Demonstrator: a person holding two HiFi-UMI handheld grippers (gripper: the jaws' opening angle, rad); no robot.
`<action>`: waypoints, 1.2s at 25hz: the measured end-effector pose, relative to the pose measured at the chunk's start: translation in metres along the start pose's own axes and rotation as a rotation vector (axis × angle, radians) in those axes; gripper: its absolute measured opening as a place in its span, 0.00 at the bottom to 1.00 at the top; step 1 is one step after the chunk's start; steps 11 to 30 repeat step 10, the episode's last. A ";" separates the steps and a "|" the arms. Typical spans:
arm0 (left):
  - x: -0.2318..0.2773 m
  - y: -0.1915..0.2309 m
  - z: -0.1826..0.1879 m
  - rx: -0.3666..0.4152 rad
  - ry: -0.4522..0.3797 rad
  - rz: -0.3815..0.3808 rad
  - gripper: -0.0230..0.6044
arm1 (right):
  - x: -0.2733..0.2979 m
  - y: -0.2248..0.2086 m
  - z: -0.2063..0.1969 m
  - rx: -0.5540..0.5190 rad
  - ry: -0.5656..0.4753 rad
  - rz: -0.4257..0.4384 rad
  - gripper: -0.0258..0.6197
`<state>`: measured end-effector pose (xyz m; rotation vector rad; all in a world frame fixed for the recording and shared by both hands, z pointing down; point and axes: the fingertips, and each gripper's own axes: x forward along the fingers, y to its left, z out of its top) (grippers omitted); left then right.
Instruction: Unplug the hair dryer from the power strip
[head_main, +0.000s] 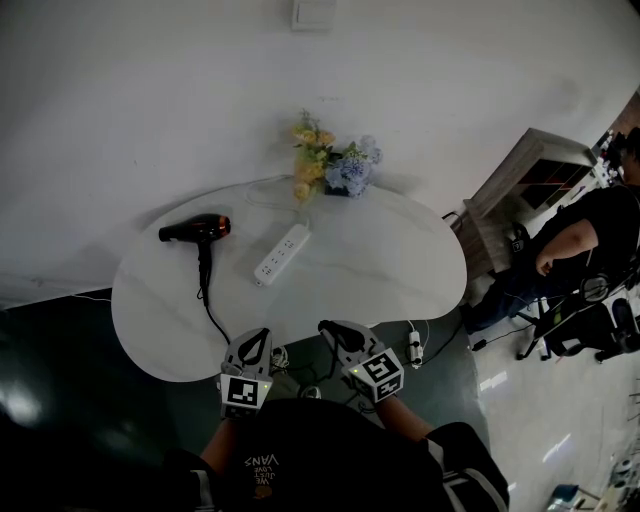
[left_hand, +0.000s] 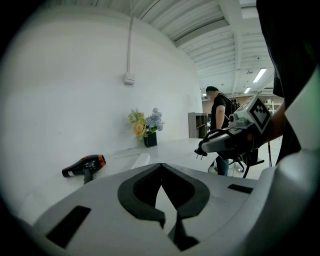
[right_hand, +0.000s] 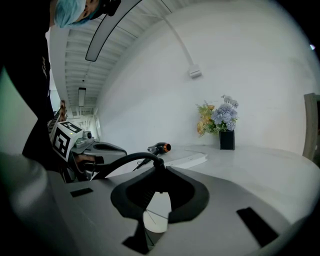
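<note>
Head view: find black-and-orange hair dryer (head_main: 195, 230) on white oval worktop (head_main: 400, 260), beside white power strip (head_main: 282, 254). With right gripper (head_main: 333, 333) fingers pinched on black plug (left_hand: 201, 150) and left gripper (head_main: 258, 340) fingers closed empty, lower plug without tugging cord (head_main: 210, 312).

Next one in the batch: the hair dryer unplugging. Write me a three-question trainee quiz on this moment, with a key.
1. Short answer: what stands behind the power strip, at the far edge of the table?
2. Which part of the hair dryer sits between the jaws of the right gripper?
A) its handle
B) its plug
C) its nozzle
3. True or false: the jaws of the left gripper are shut with nothing between them.

Key: 1, flowers in a vase. 2, B. 3, true.
</note>
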<state>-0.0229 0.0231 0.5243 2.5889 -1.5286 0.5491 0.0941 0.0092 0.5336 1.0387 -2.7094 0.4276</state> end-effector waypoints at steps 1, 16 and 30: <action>0.001 0.000 0.000 -0.001 -0.001 -0.001 0.07 | 0.001 0.000 0.000 0.001 0.000 0.000 0.15; 0.007 0.002 0.000 -0.004 0.002 -0.006 0.07 | 0.005 -0.005 0.001 0.007 0.000 -0.001 0.15; 0.007 0.002 0.000 -0.004 0.002 -0.006 0.07 | 0.005 -0.005 0.001 0.007 0.000 -0.001 0.15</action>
